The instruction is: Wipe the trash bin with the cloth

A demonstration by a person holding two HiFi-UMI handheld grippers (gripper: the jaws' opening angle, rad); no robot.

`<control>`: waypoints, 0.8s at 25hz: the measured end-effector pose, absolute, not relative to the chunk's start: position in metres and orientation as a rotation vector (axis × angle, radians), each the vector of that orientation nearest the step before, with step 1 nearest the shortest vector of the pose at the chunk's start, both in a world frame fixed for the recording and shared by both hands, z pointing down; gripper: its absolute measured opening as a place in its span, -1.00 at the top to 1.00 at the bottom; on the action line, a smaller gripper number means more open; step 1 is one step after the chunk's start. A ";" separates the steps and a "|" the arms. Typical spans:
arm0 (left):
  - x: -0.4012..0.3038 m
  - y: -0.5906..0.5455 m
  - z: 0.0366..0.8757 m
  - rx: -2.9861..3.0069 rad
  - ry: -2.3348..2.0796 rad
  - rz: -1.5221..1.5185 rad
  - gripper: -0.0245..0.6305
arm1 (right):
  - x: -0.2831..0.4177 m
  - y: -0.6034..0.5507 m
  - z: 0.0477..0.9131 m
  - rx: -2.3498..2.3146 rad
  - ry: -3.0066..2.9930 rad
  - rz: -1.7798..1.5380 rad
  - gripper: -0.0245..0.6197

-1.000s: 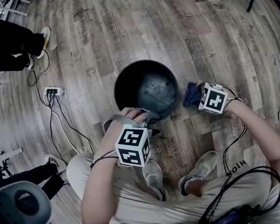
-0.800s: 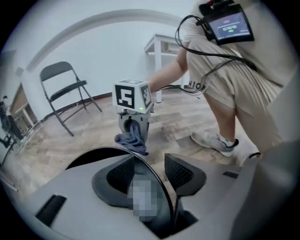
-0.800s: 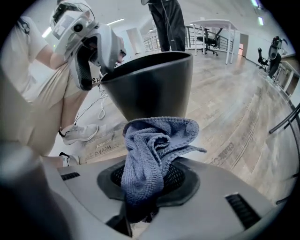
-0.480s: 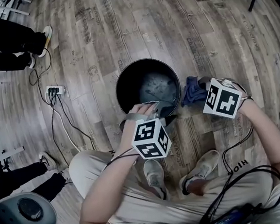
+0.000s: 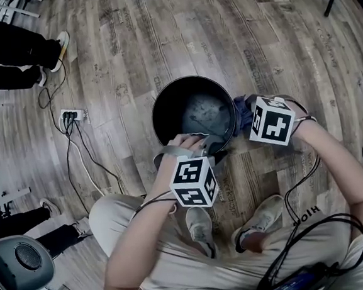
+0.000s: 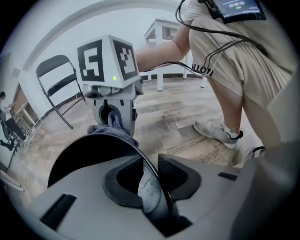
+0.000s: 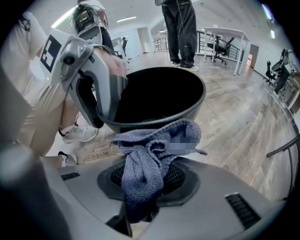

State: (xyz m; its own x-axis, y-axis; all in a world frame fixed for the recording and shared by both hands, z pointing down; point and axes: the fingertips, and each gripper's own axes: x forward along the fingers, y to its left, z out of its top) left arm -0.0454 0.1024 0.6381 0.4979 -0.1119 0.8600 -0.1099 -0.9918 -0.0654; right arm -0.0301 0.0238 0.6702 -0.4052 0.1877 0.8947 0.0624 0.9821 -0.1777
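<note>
A round black trash bin (image 5: 193,115) stands on the wood floor in front of my feet. My left gripper (image 5: 208,146) straddles its near rim (image 6: 151,180): the thin rim runs between the two pads, a sliver of the inner wall shows beside the left pad, and the jaws have just been closing. My right gripper (image 5: 249,114) hangs at the bin's right side, shut on a bunched blue-grey knit cloth (image 7: 147,154). The cloth (image 5: 239,112) lies against the outside of the bin just under its rim (image 7: 159,124).
A power strip (image 5: 69,117) with black cables lies on the floor left of the bin. A person's dark-trousered legs (image 5: 9,49) stand at the far left. My shoes (image 5: 199,228) are just behind the bin. A folding chair (image 6: 56,84) and a white table (image 6: 161,33) stand further off.
My left gripper slid right along the bin's near rim. My right gripper rose and moved left with the cloth, from the floor beside the bin up to the bin's right rim.
</note>
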 end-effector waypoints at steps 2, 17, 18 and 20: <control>-0.046 0.102 0.637 -2.717 0.190 -1.560 0.60 | -0.031 0.025 0.683 -0.198 -1.972 0.138 0.57; -0.049 0.103 0.636 -2.734 0.165 -1.538 0.60 | -0.032 0.019 0.839 -0.173 -1.877 0.171 0.57; -0.049 0.103 0.636 -2.739 0.168 -1.534 0.60 | -0.031 0.019 0.847 -0.172 -1.867 0.165 0.57; -0.049 0.103 0.636 -2.742 0.167 -1.527 0.60 | -0.031 0.018 0.854 -0.176 -1.874 0.179 0.57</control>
